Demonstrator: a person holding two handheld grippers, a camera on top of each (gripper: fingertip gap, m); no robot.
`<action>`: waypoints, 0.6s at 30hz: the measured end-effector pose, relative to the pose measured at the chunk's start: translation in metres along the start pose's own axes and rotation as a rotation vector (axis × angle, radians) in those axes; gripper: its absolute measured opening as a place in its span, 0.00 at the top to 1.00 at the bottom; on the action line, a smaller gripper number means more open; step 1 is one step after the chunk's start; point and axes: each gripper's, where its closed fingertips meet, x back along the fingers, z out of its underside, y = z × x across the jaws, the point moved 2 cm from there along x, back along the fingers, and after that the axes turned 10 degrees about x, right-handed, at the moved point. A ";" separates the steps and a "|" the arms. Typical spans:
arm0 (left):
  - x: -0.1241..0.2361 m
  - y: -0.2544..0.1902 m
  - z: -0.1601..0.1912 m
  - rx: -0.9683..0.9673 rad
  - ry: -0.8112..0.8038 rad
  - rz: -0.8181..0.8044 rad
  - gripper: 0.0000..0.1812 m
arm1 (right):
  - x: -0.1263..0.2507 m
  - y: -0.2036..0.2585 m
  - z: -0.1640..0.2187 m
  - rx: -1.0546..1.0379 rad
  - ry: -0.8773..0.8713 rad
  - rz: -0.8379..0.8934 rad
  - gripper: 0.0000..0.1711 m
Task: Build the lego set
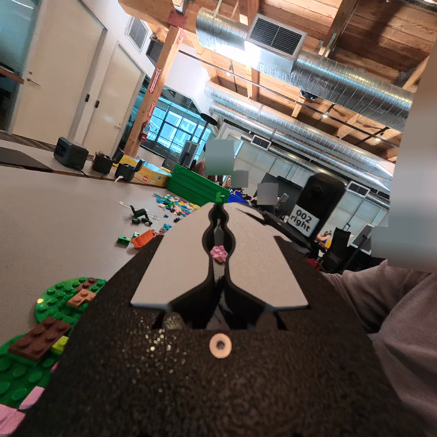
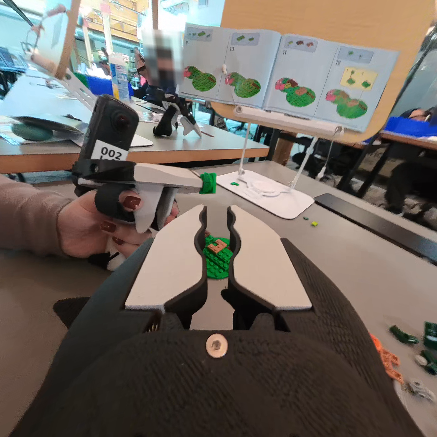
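My left gripper (image 1: 218, 205) is shut on a small green brick (image 1: 220, 201) at its fingertips. In the right wrist view the left gripper (image 2: 201, 184) is held level above the table, a hand around its handle, with the green brick (image 2: 208, 183) at its tip. My right gripper (image 2: 216, 208) is open and empty. It sits just below the left gripper's tip and above the green baseplate (image 2: 217, 260). The baseplate (image 1: 59, 300) carries brown, tan and pink plates. The right gripper's black camera body (image 1: 316, 201) shows beyond my left fingers.
An open instruction booklet (image 2: 290, 75) stands on a white stand (image 2: 267, 196) behind the build. A pile of loose bricks (image 1: 175, 205), a green bin (image 1: 196, 186) and a yellow box (image 1: 151, 175) lie farther off. Dark green and orange pieces (image 2: 404, 335) lie at the right. My left and right fingertips are right by each other.
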 end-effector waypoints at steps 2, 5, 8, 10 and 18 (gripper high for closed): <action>0.001 0.003 -0.001 0.023 -0.009 -0.010 0.99 | 0.000 0.002 -0.004 0.062 -0.018 0.041 0.93; 0.001 0.006 -0.002 0.052 -0.015 -0.014 0.99 | -0.001 0.005 -0.008 0.123 -0.035 0.072 0.94; 0.001 0.006 -0.001 0.071 -0.013 -0.015 0.99 | -0.002 0.007 -0.009 0.198 -0.032 0.109 0.94; 0.000 0.006 0.000 0.083 -0.009 -0.010 0.99 | -0.003 0.008 -0.010 0.227 -0.033 0.125 0.94; -0.002 0.005 0.005 0.135 0.011 -0.003 0.99 | -0.005 0.007 -0.009 0.344 -0.015 0.190 0.96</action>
